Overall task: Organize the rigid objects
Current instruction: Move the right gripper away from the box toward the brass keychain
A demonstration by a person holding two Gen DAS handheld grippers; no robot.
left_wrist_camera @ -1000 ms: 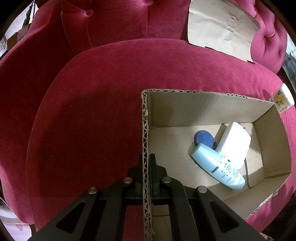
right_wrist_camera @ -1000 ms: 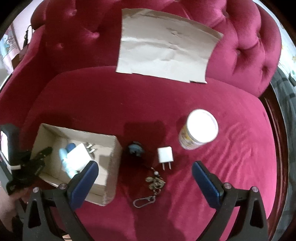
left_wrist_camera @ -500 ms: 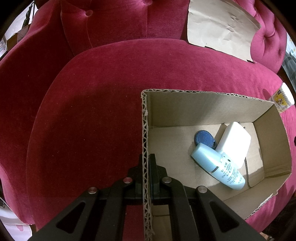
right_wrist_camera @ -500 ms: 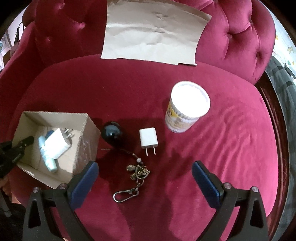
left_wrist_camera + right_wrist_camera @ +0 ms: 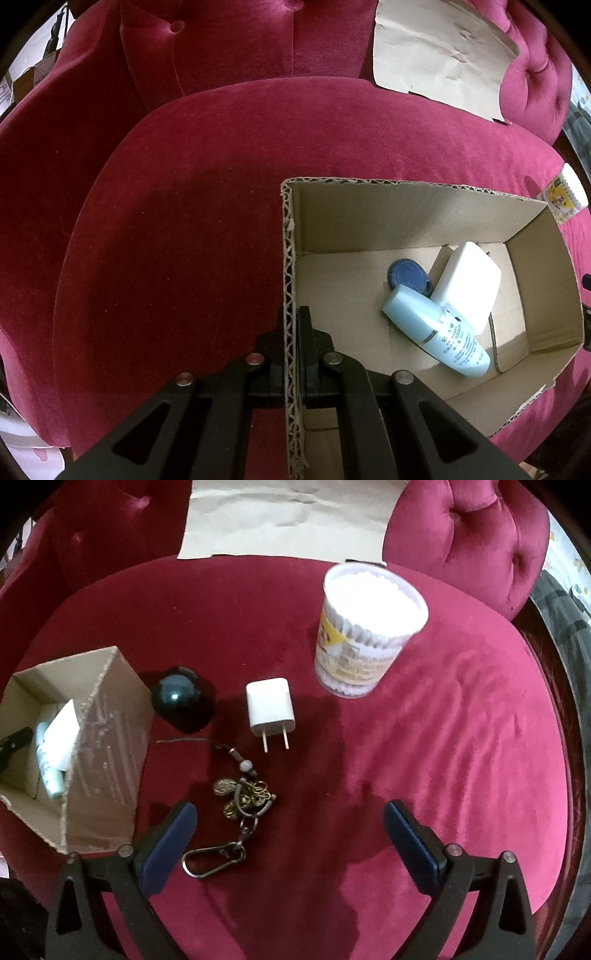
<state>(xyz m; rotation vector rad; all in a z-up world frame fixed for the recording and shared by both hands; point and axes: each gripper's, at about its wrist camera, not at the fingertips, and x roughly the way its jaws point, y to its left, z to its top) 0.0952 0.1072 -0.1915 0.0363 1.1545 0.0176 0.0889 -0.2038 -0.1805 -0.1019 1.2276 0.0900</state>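
Note:
My left gripper [image 5: 292,321] is shut on the left wall of an open cardboard box [image 5: 369,214] on the red velvet seat. Inside lie a pale blue bottle [image 5: 436,332], a white adapter [image 5: 467,286] and a dark blue round tag [image 5: 408,275]. My right gripper [image 5: 288,819] is open and empty, low over the seat. In front of it lie a brass keychain with carabiner [image 5: 240,805], a small white plug charger [image 5: 270,707], a dark glossy ball [image 5: 175,696] beside the box [image 5: 107,746], and a clear tub of cotton swabs [image 5: 364,627].
A sheet of brown paper [image 5: 284,517] leans on the tufted backrest; it also shows in the left wrist view [image 5: 439,55]. The seat's right edge drops to a dark wooden rim [image 5: 554,701]. The swab tub shows at the right edge of the left wrist view [image 5: 565,194].
My right gripper has moved forward and down toward the keychain and charger; the objects look much larger. The left gripper and box have stayed put.

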